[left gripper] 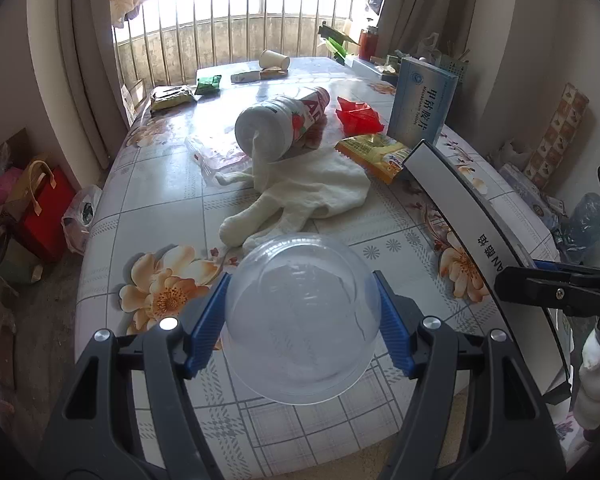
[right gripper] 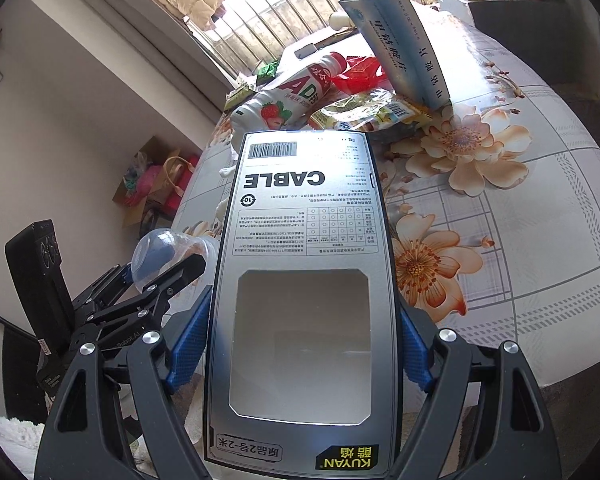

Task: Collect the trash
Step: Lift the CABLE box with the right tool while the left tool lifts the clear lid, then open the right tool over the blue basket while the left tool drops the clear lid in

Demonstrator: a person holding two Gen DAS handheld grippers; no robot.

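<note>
Sunlit balcony bars stand behind a floral bench [left gripper: 172, 216] strewn with litter. Nearest the cameras are the two pieces already taken up. The left tongs [left gripper: 300, 312] are clenched on a clear plastic dome lid [left gripper: 300, 316], one blue pad against each side of its wall, the dome's crown facing the far end of the bench. The right tongs [right gripper: 302, 336] are clamped on a grey cable box [right gripper: 304, 272], gripped across its short width near the windowed end, so its long axis runs straight out ahead of the pads and over the bench edge.

Beyond these lies what I judge is left to gather: a white glove [left gripper: 300, 196] spread flat just past the dome lid, a toppled drink bottle [left gripper: 284, 124] with its base resting on the glove's cuff, a yellow wrapper [left gripper: 376, 152] and a red wrapper [left gripper: 356, 118] to the right of it, and a tall blue box [left gripper: 420, 100] standing upright behind those. Further back are green packets [left gripper: 208, 84] and a paper cup [left gripper: 274, 60] on its side.

No bin shows in either view, so where the held pieces must go cannot be told. With both tongs full, each load likely has to be dropped before another pick; the glove lies directly ahead of the left tongs, the wrappers ahead of the right.
</note>
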